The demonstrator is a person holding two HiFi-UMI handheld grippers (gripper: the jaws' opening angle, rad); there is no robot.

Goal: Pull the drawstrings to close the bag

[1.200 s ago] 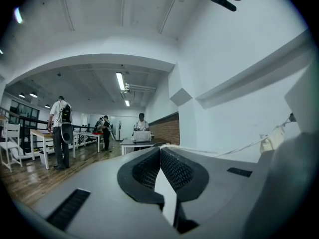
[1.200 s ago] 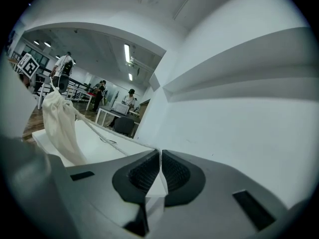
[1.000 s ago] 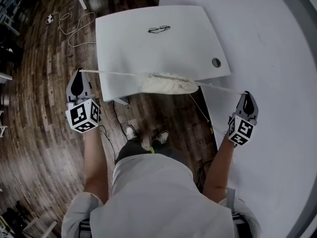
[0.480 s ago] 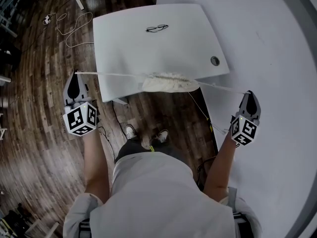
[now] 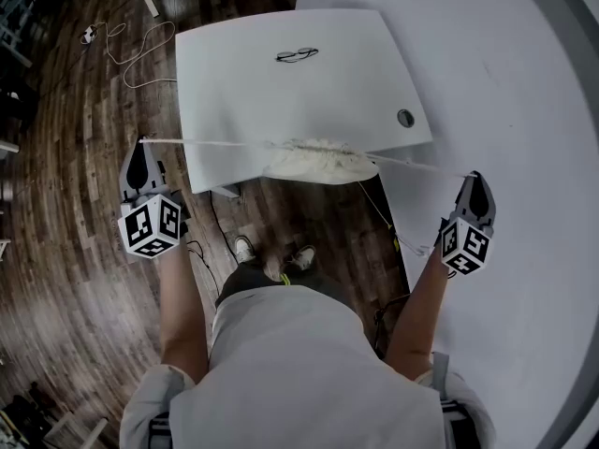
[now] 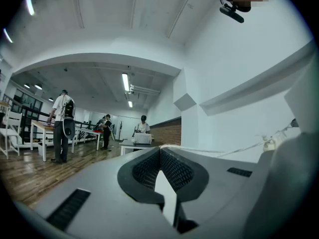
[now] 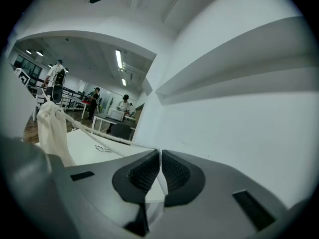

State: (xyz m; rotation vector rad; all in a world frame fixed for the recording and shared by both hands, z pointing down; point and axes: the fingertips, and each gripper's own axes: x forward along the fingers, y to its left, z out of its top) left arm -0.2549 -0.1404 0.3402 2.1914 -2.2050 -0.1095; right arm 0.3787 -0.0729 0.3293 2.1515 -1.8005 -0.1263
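bag [image 5: 321,158]: mouth gathered, at the table's [image 5: 281,92] near edge | left drawstring [image 5: 215,141] clamped in left gripper [image 5: 141,150], right drawstring [image 5: 421,166] in right gripper [image 5: 475,180], jaws closed on the cords, held wide apart to cinch the mouth | only the right gripper view shows the bag's body hanging; head view shows both cords taut

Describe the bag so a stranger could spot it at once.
Find the white table in the middle of the head view. At its near edge is a cream cloth bag, gathered at the top. Unlike the glasses lying farther back, it has a taut cord running from each side, to the left gripper and the right gripper.
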